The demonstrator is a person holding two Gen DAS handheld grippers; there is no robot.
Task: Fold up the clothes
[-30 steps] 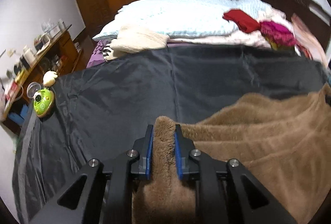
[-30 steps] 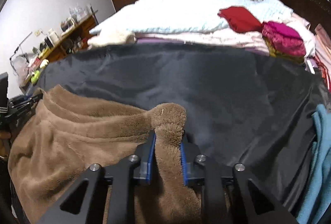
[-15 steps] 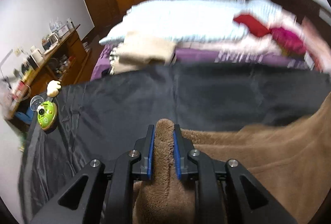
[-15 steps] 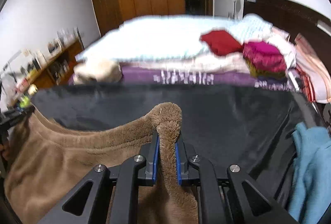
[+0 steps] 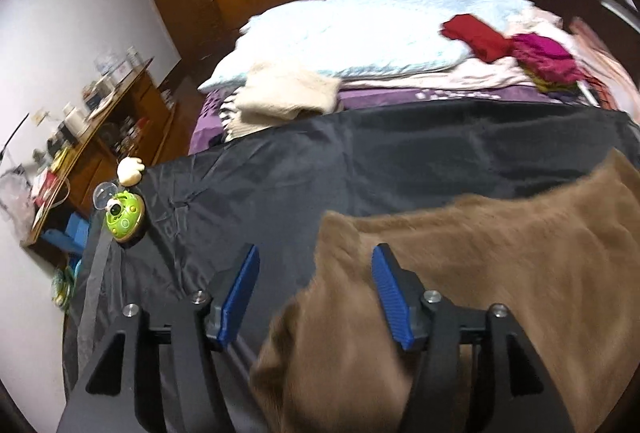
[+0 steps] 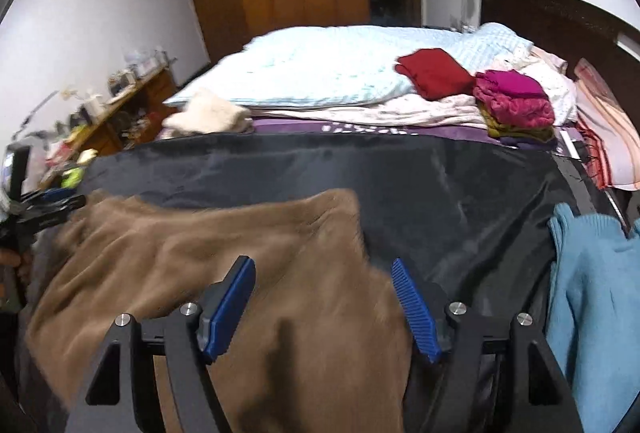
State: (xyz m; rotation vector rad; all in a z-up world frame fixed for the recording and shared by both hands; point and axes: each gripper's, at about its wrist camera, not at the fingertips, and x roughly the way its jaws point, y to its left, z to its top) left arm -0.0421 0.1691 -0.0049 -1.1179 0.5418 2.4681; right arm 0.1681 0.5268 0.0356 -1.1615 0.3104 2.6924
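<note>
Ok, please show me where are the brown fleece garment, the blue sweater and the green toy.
brown fleece garment (image 5: 500, 273): left wrist view, on its upper folded layer.
blue sweater (image 6: 592, 273): right wrist view, on the middle of its visible body.
green toy (image 5: 123, 217): left wrist view, on its domed top.

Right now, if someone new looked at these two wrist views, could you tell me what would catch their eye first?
The brown fleece garment fills the foreground, spread on the black sheet; the left gripper and right gripper are opening, blue pads off its corners. Beyond lie a red garment and a magenta stack on the bed, and a teal sweater at the right view's edge.
</note>
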